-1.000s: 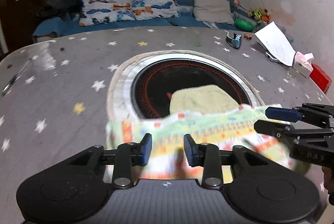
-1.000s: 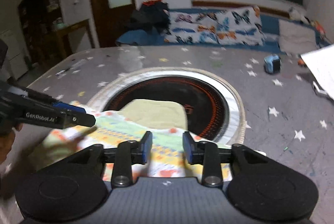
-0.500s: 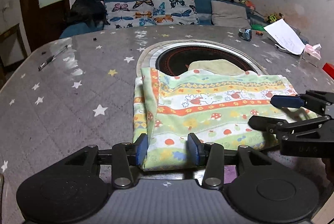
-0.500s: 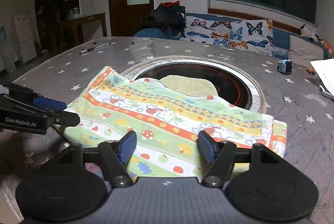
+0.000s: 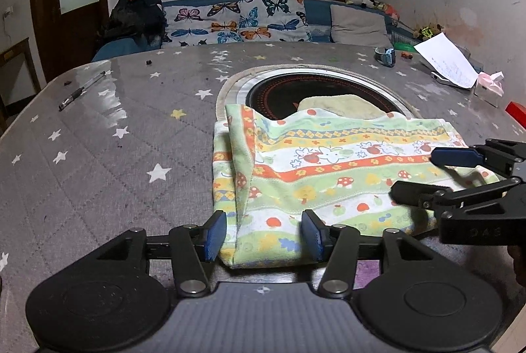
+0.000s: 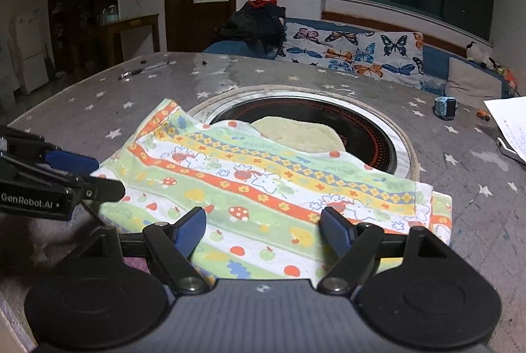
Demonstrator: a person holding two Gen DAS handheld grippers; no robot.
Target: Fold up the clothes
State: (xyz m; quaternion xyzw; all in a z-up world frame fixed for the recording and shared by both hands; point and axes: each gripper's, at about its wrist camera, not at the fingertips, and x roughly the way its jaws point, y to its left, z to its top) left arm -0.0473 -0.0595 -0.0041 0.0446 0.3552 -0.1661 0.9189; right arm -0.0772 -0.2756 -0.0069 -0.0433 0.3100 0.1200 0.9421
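Note:
A striped green, yellow and orange cloth with bunnies and mushrooms (image 5: pixel 335 169) lies folded on the grey star-print table, its far edge over a pale yellow folded cloth (image 5: pixel 342 105). My left gripper (image 5: pixel 263 234) is open, its jaws astride the cloth's near left corner. My right gripper (image 6: pixel 264 228) is open wide over the cloth's (image 6: pixel 263 182) near edge; it also shows in the left wrist view (image 5: pixel 424 172) at the cloth's right end. The left gripper shows in the right wrist view (image 6: pixel 95 175) at the cloth's left end. The yellow cloth (image 6: pixel 299 134) is partly covered.
A round black hob (image 5: pixel 276 93) with a metal rim is sunk in the table's middle. A pen (image 5: pixel 82 90) lies far left. A blue watch (image 5: pixel 386 55), papers (image 5: pixel 447 63) and a tissue pack (image 5: pixel 490 86) sit far right. A sofa with butterfly cushions (image 5: pixel 236 17) stands behind.
The cloth has come down from being held up and now lies flat and folded. Both grippers have opened wider and let go of it.

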